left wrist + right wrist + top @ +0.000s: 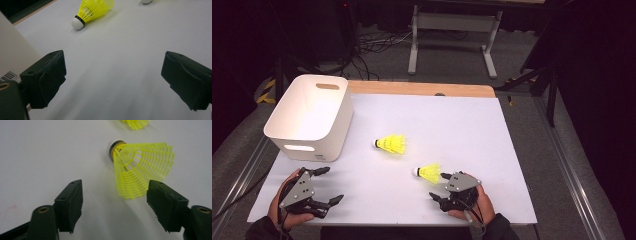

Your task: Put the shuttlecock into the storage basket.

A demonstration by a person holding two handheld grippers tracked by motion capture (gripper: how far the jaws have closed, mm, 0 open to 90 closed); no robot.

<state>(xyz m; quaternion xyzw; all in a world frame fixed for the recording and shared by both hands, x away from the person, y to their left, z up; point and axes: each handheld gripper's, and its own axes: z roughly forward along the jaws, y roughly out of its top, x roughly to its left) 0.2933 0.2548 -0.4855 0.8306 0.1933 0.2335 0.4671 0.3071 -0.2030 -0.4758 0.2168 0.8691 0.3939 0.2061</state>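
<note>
Yellow plastic mesh shuttlecock [140,170]; matt white tabletop [452,125]; smooth plastic bin [309,117].

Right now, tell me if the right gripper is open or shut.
Open. The right gripper has its jaws spread wide, with the near shuttlecock just ahead, ungripped.

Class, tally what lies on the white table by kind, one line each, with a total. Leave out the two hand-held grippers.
Yellow shuttlecocks: 2, the farther shuttlecock and the nearer shuttlecock
White bin: 1, the bin at the table's left
Total: 3
</note>
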